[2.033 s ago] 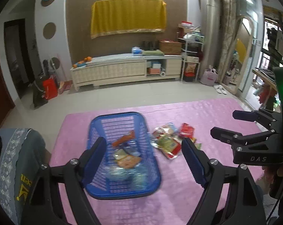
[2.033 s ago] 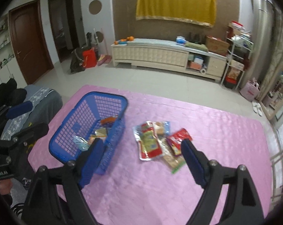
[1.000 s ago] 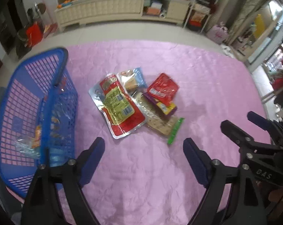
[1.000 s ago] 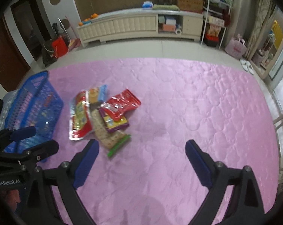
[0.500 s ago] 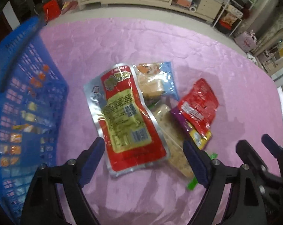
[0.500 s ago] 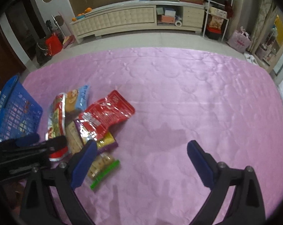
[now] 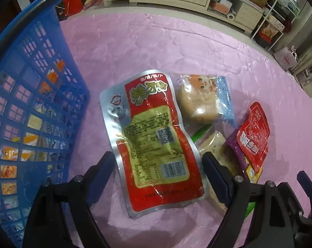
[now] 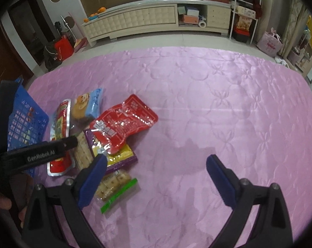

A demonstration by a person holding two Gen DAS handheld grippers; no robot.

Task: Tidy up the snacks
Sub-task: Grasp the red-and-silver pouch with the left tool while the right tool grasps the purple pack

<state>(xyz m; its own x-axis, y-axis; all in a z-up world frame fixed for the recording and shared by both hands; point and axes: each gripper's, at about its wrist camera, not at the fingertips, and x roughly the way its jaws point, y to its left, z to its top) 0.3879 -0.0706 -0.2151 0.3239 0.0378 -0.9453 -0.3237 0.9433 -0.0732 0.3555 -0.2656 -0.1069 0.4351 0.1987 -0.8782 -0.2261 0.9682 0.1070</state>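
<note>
The left gripper (image 7: 158, 165) hangs steeply over the large red and silver foil pouch (image 7: 151, 140), and its blue fingers (image 7: 214, 172) stand wide open on either side of the pouch's lower end, holding nothing. I judge this straddling is meant for a pinch across the flat pouch. The pouch is glossy and crinkled, and it lies on the quilted pink cover (image 7: 176, 45), just beside the blue plastic lattice basket (image 7: 32, 95), which already contains wrapped snacks. Next to it lie a clear and blue cake packet (image 7: 203, 99), a red sachet (image 7: 255, 132) and a purple packet (image 8: 122, 157), partly overlapping. The right gripper (image 8: 156, 175) is also wide open and empty, above bare cover beside the pile.
</note>
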